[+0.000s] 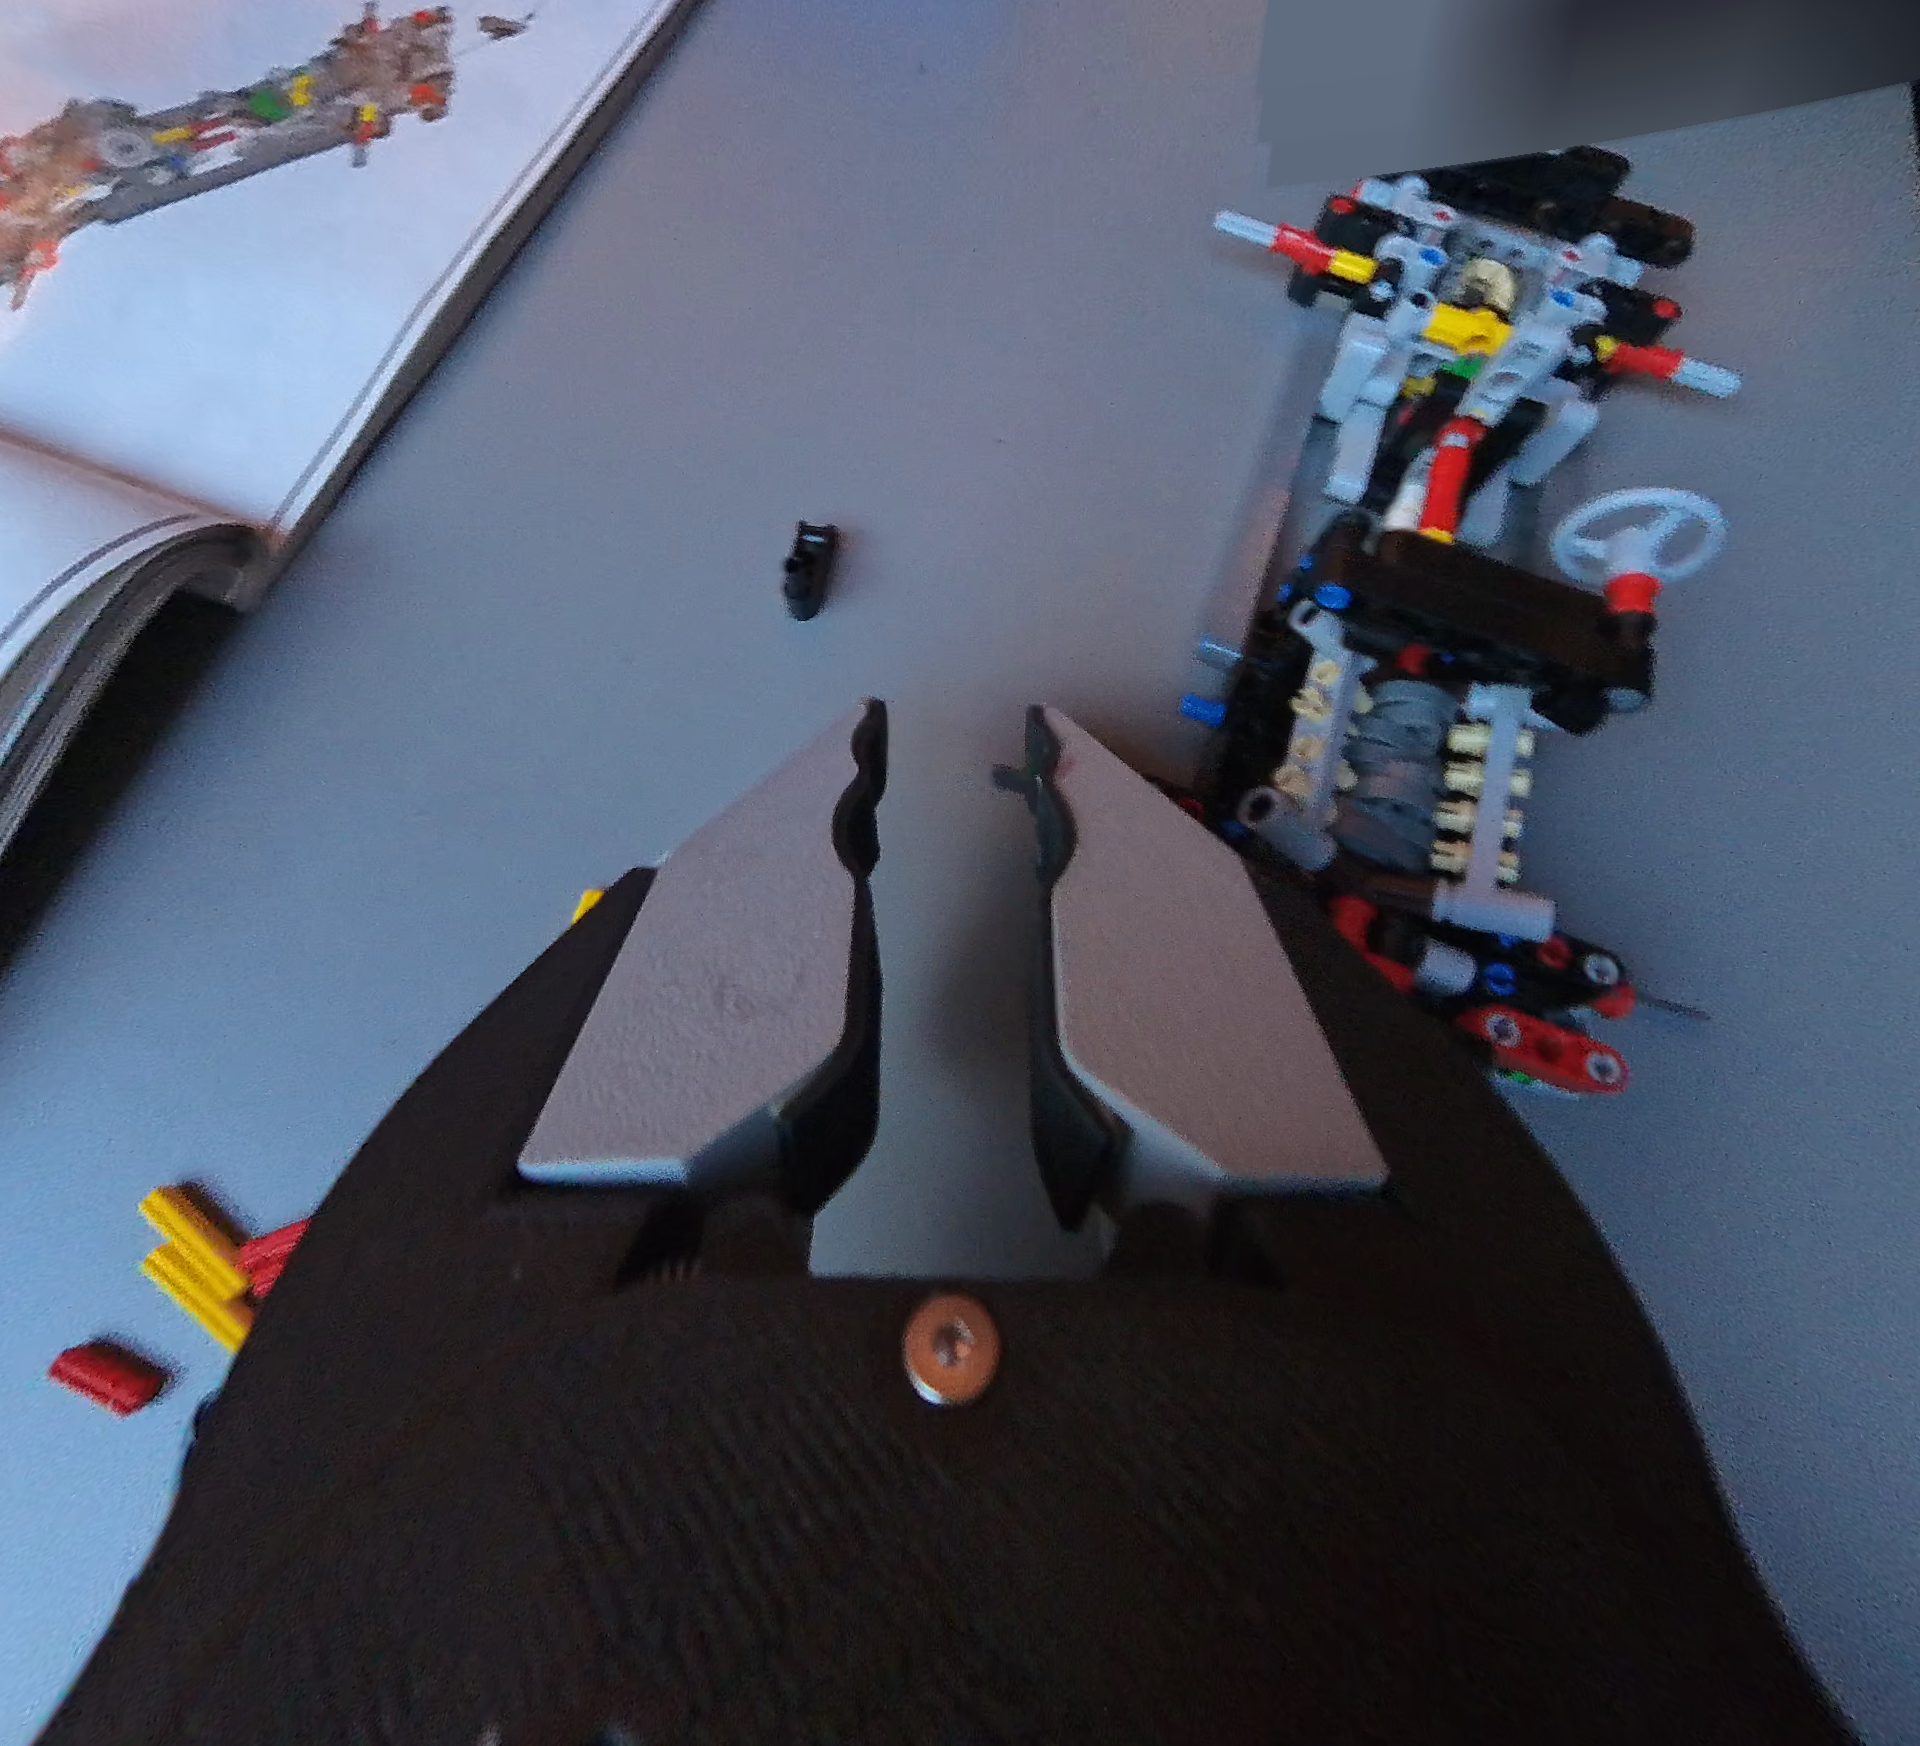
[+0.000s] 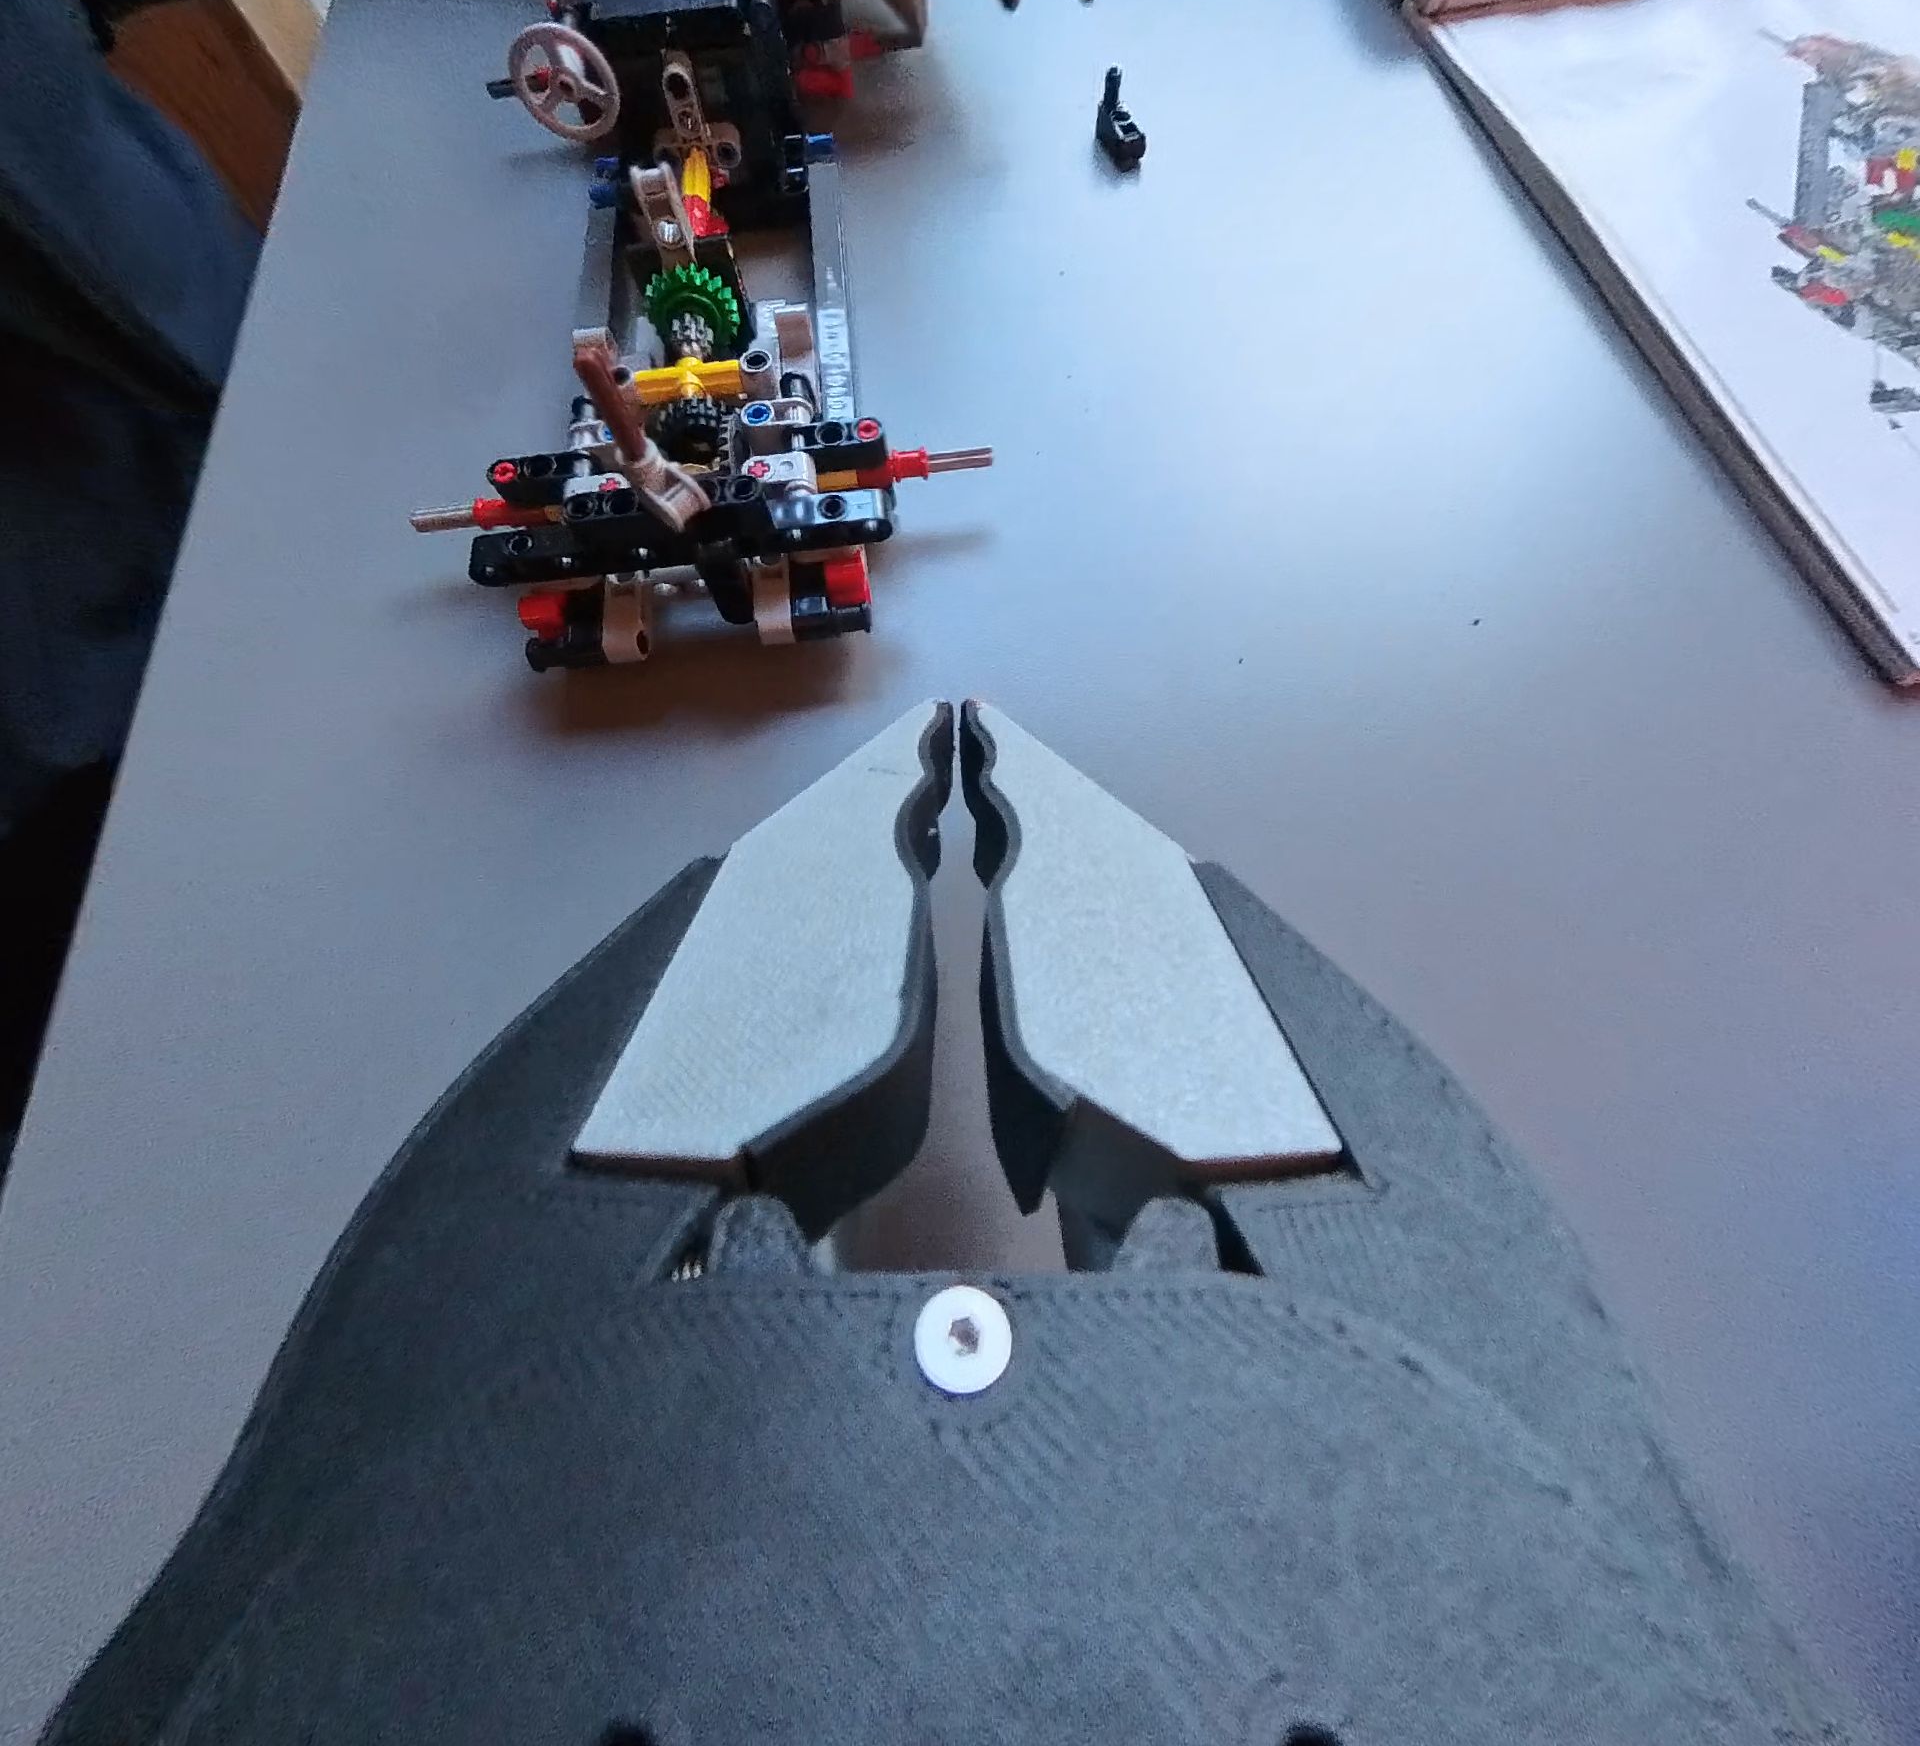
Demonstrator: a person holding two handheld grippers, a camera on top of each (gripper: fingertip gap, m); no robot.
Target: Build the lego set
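The left gripper (image 1: 954, 709) hangs with jaws apart and bare over the grey surface (image 1: 935, 242); a small black piece (image 1: 810, 569) lies ahead of them. The right gripper (image 2: 957, 707) has jaws together, near the brick-built chassis (image 2: 696, 408).

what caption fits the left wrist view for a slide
Open left tool above a grey table, small black piece ahead, brick-built chassis at right.

I noted dim, bluish lighting in both views. The left wrist view was soft throughout, with the booklet (image 1: 312, 169) and the model chassis (image 1: 1455, 553) smeared. The right wrist view was sharper; the chassis cast a warm shadow on the table (image 2: 1247, 449). Wide-angle distortion bent the edges.
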